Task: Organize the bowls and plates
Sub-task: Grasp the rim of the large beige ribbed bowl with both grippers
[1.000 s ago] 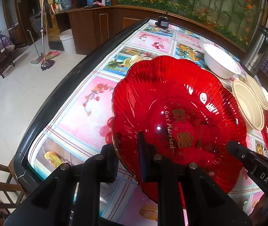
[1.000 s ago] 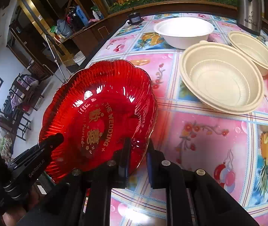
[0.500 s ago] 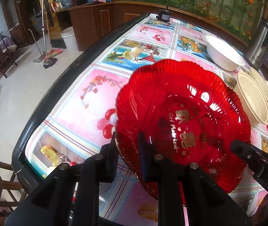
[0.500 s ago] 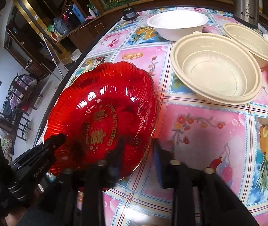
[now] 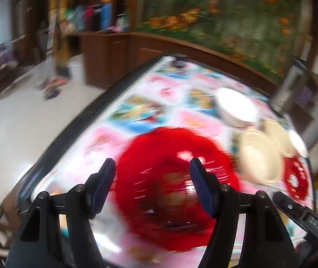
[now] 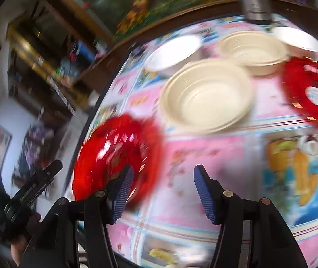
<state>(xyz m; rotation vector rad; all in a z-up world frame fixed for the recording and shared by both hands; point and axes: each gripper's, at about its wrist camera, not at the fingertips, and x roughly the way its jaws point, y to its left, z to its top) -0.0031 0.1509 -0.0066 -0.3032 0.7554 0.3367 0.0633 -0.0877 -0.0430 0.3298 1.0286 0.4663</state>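
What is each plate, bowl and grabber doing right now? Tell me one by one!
Big red plate: lying on the table, let go.
Left gripper: jaws opening, nothing pinched.
Right gripper: jaws opening, nothing between them.
Cream bowl: upright, empty.
Second cream bowl: upright, empty.
White bowl: upright.
Small red plate: on the table, untouched.

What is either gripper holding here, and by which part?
Nothing. Both the left gripper and right gripper are opening, clear of the red plate on the table.

red plate (image 5: 172,192), cream bowl (image 6: 205,96)
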